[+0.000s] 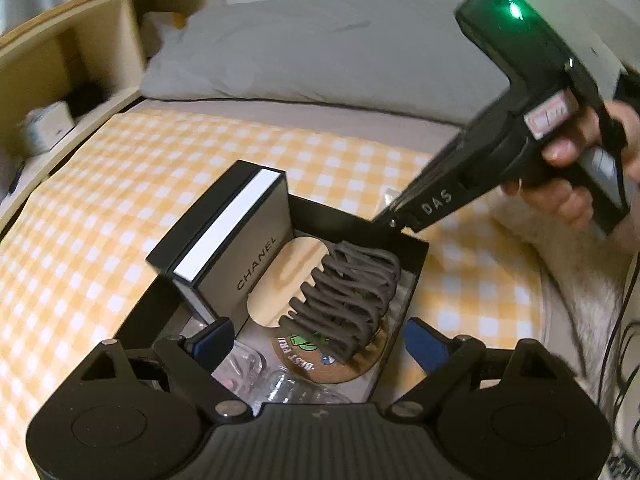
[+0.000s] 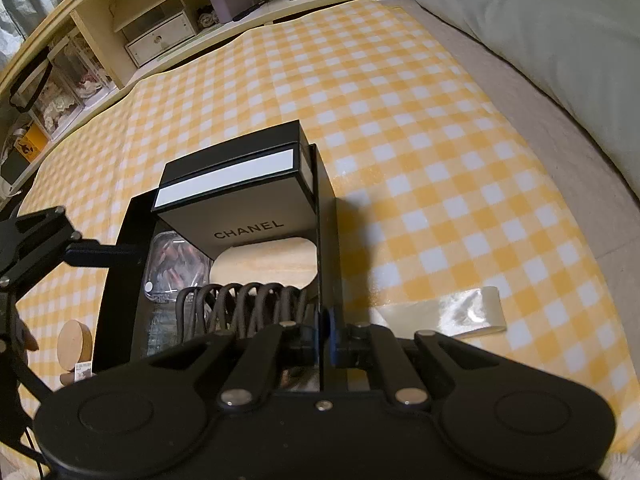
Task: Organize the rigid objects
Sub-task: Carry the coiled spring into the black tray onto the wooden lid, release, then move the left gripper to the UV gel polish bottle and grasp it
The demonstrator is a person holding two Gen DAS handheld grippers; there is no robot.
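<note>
Black open box (image 1: 416, 276) sits on the yellow-checked cloth (image 1: 100, 216) over the bed; inside it a white carton marked CHANEL (image 1: 244, 248) stands against one wall, a pale wooden board (image 1: 296, 272) lies flat beside it, and a coiled brown wire rack (image 1: 348, 300) rests across the board and a round cork coaster (image 1: 320, 364); clear plastic items (image 1: 280, 384) fill the near corner. Left gripper (image 1: 316, 344) hovers over that near end, its blue-padded fingers (image 1: 424, 344) spread wide, touching nothing, with the coaster and rack end between them. Right gripper (image 2: 326, 340) is pinched closed on the box's side wall (image 2: 326, 240), which runs straight out from its tips; in the left view its black body (image 1: 532, 120) slants down to the far rim, a hand (image 1: 580, 168) around the handle. Small wooden disc (image 2: 74, 344) lies outside the box; a clear strip (image 2: 452, 316) lies on the cloth at the other side; grey pillow (image 1: 320, 48) beyond.
</note>
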